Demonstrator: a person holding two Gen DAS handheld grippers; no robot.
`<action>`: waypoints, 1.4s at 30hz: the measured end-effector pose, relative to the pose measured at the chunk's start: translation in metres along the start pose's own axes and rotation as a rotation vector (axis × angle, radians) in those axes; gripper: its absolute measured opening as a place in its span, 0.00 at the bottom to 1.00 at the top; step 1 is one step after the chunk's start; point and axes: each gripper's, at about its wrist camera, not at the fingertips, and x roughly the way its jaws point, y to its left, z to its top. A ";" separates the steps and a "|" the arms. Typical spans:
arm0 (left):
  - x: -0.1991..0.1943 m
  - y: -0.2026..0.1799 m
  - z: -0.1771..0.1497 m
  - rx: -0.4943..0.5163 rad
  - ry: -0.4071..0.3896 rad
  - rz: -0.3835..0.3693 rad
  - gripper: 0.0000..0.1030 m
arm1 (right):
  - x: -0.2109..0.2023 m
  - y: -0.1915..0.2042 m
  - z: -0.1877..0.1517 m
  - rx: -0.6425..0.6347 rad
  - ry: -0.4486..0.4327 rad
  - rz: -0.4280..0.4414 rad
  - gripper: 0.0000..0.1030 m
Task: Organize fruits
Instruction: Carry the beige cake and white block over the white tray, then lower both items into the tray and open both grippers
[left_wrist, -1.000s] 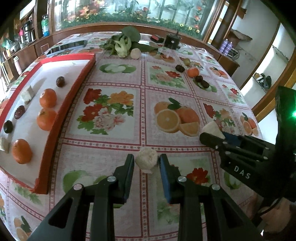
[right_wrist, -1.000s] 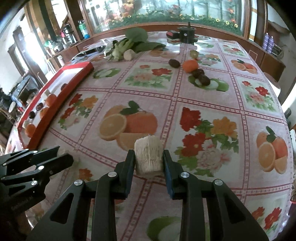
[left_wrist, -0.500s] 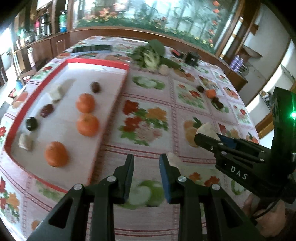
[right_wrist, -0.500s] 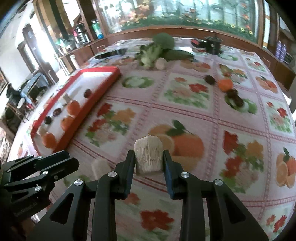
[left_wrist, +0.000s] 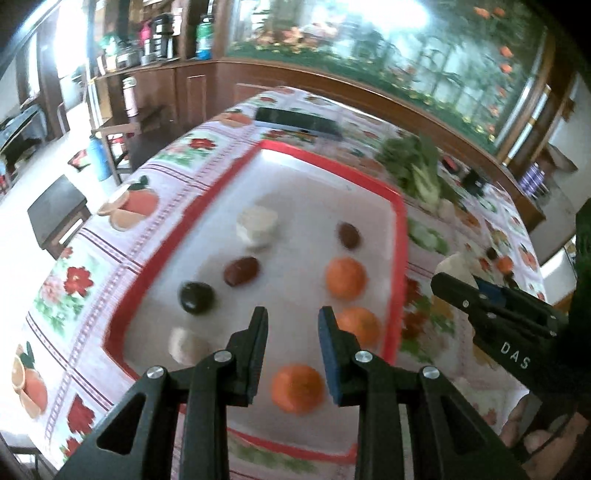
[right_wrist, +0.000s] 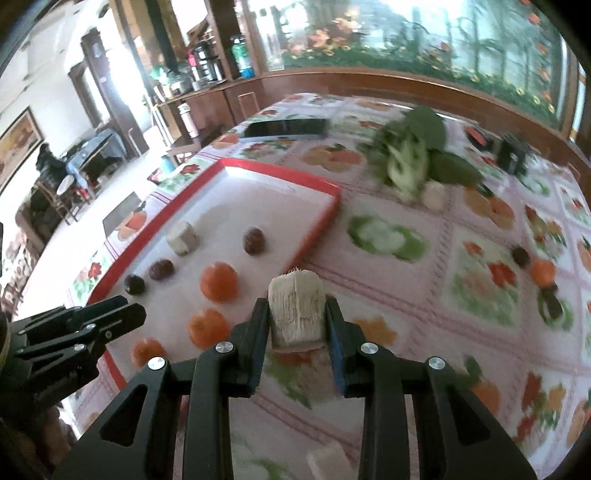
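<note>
A white tray with a red rim (left_wrist: 399, 229) (right_wrist: 280, 170) lies on the flowered tablecloth. In it are three oranges (left_wrist: 345, 277), three dark fruits (left_wrist: 241, 270) and two pale chunks (left_wrist: 257, 225). My left gripper (left_wrist: 293, 328) hangs over the tray's near end, its jaws a narrow gap apart with nothing between them. My right gripper (right_wrist: 297, 308) is shut on a pale fibrous chunk (right_wrist: 295, 295) and hovers over the cloth just right of the tray. In the left wrist view that chunk (left_wrist: 454, 264) shows at the right gripper's tips.
Leafy greens (right_wrist: 410, 155) and a dark flat device (right_wrist: 286, 127) lie at the far side of the table. An orange (right_wrist: 543, 271) and dark fruits sit on the cloth at the right. Another pale chunk (right_wrist: 325, 458) lies on the cloth under my right gripper. The table edge runs along the left.
Both grippers have swung left from the open cloth toward the tray. The pale chunk seen at my left fingertips stayed behind on the cloth. The right gripper still holds its chunk.
</note>
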 end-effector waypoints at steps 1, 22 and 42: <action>0.003 0.004 0.003 -0.006 0.000 0.010 0.30 | 0.007 0.005 0.004 -0.008 0.002 0.004 0.28; 0.055 0.023 0.013 -0.057 0.074 0.020 0.30 | 0.070 0.024 0.027 -0.056 0.056 0.012 0.29; 0.050 0.010 0.003 -0.005 0.064 0.063 0.67 | 0.062 0.033 0.022 -0.095 0.045 -0.035 0.39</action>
